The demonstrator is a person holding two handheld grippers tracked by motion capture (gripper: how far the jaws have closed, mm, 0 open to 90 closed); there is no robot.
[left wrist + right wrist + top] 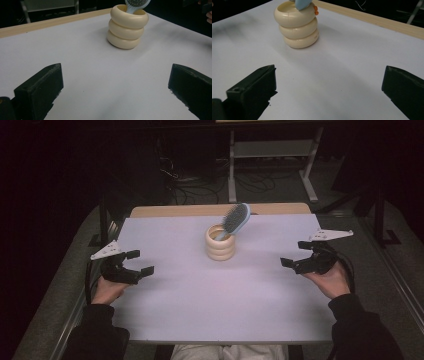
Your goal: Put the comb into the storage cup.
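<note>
Your left hand-held gripper [136, 262] and right hand-held gripper [295, 255] both sit wide open and empty. The hairbrush [235, 219] leans in the cream holder [220, 243] at upper centre of the table [200, 310]; pull it sideways and you'll likely tip that holder.

White table [200, 295] bears a cream ringed holder [220, 244].

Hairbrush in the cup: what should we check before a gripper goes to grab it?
1. Hairbrush sits in the cream cup, head up, leaning right: ok.
2. Cup upright on the table: ok.
3. Left gripper open, holding nothing: ok.
4. Right gripper open, holding nothing: ok.
5. Bare table between each gripper and the cup: ok.
6. How firmly the brush sits in the cup: cannot tell.
</note>
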